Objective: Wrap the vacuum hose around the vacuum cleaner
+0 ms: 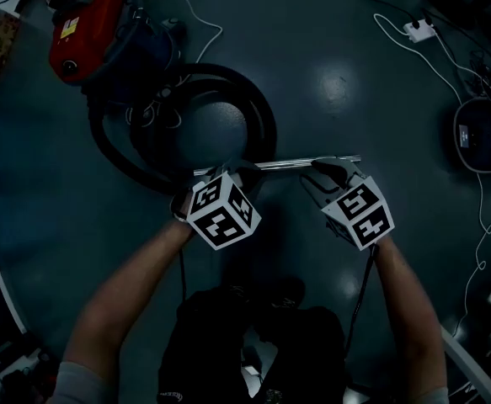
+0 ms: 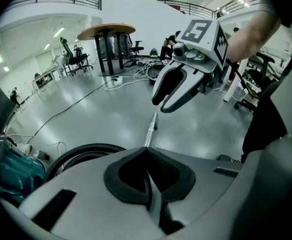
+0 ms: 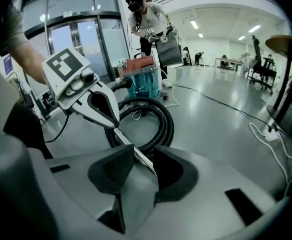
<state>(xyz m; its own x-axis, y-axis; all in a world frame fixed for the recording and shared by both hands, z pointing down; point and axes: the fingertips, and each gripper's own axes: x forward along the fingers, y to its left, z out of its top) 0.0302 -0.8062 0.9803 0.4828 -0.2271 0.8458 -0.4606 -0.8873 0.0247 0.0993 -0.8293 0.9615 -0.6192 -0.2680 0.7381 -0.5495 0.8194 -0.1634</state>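
1. The right hand-held gripper [image 3: 143, 156] is clamped on the metal tube [image 3: 130, 146] (the shiny rigid bit at the end of the hose). In the right gripper view the tube runs straight in between the two jaws, which stand partly apart around it.
2. The left hand-held gripper [image 2: 147, 150] has its jaws closed right up against each other, with just a thin slit between the pads. The tube shows up right past their tips and runs off toward the other gripper. Honestly can't tell if the pads are pinching it or if it just passes by them.
3. In the head view the tube sits roughly level, running left to right across the picture. The left gripper is near its left end and the right one near its right end, and a short stub pokes out past each.
4. The black vacuum hose [image 1: 266, 116] lies in a big loop on the floor [image 1: 354, 82], just beyond the tube and mostly ahead of the left gripper. The near edge of the loop disappears under that gripper's tips.
5. The vacuum cleaner [image 1: 81, 28], with a red top and blue-green body, sits at the far-left edge of the loop, well apart from both grippers. The loop encloses bare floor, not the cleaner.
6. A white power strip [image 1: 419, 29] with its cable lies off at the far right, away from all of that.
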